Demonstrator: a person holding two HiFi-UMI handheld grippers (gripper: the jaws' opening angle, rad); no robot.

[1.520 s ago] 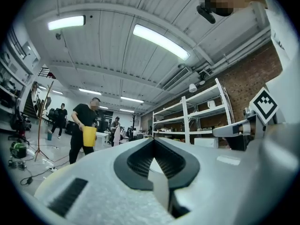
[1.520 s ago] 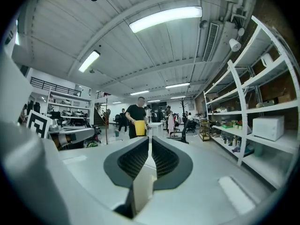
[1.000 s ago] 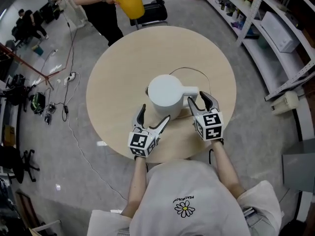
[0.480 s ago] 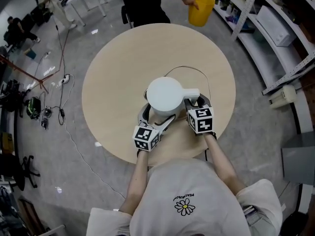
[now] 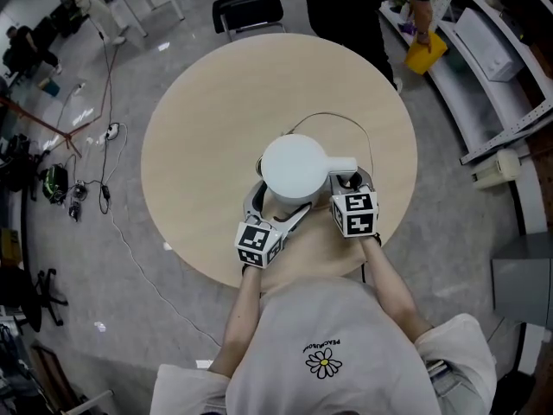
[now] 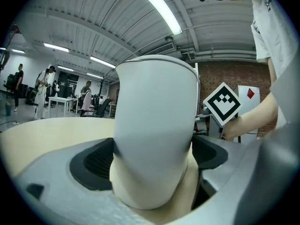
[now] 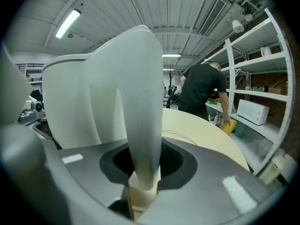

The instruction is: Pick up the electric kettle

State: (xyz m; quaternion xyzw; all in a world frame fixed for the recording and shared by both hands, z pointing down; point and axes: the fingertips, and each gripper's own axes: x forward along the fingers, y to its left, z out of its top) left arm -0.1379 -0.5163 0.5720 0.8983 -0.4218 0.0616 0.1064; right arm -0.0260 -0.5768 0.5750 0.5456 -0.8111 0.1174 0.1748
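Observation:
A white electric kettle [image 5: 294, 167] stands near the middle of the round beige table [image 5: 199, 119], its handle [image 5: 343, 164] pointing right. My left gripper [image 5: 275, 204] is low at the near side of the kettle. Its jaws stand wide, one on each side of the body [image 6: 154, 125], without squeezing it. My right gripper [image 5: 347, 181] is closing on the handle [image 7: 140, 116]. The handle fills the gap between the dark pads [image 7: 173, 161]. In the right gripper view, the kettle body [image 7: 75, 102] rises to the left.
The kettle's thin cord [image 5: 346, 124] loops over the table behind it. A person in black carries a yellow bucket [image 5: 425, 52] by the shelving [image 5: 492, 41] at the right. A chair [image 5: 246, 7] stands beyond the table, and cables [image 5: 104, 137] trail on the floor to the left.
Both grippers came forward and down to the kettle. The right jaws narrowed onto the handle; the left now straddle the body. The person with the yellow bucket walked from back left to right.

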